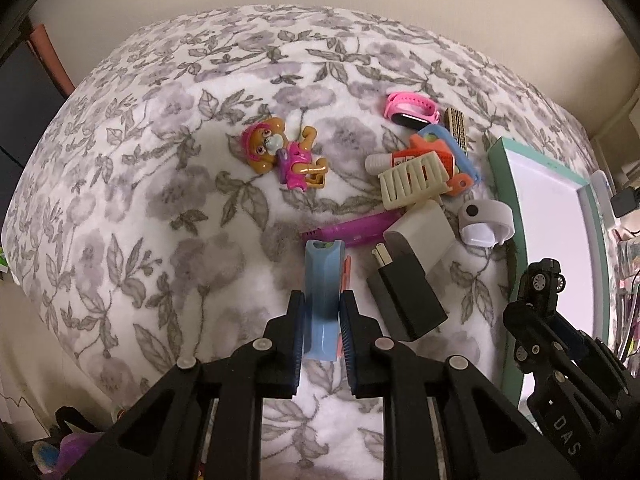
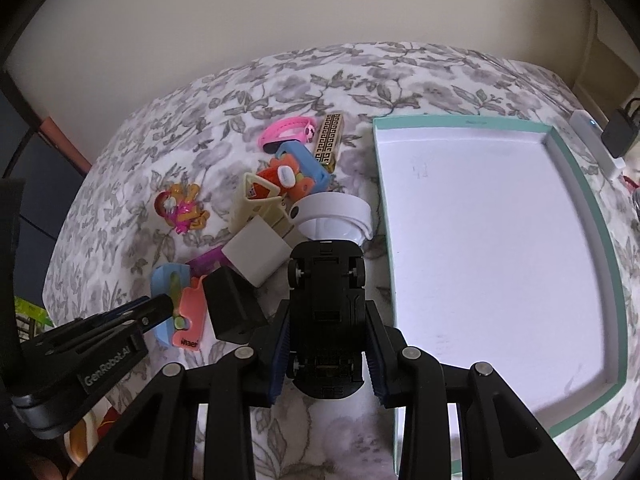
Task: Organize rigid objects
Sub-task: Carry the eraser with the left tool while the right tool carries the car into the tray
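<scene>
Left gripper [image 1: 322,312]: fingers pinching blue clip [image 1: 322,292] edge-on above the bed [image 1: 160,200]; narrow hold, may twist out.
Right gripper [image 2: 326,344]: fingers clamping black toy car [image 2: 326,300] beside the teal-rimmed tray [image 2: 600,240]; wheels may slip.

A floral blanket [image 1: 160,200] spreads beneath a plain cream wall [image 2: 280,8].

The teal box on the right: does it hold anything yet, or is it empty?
Empty. In the right wrist view the teal box shows only bare white floor; the black toy car is gripped outside it.
</scene>
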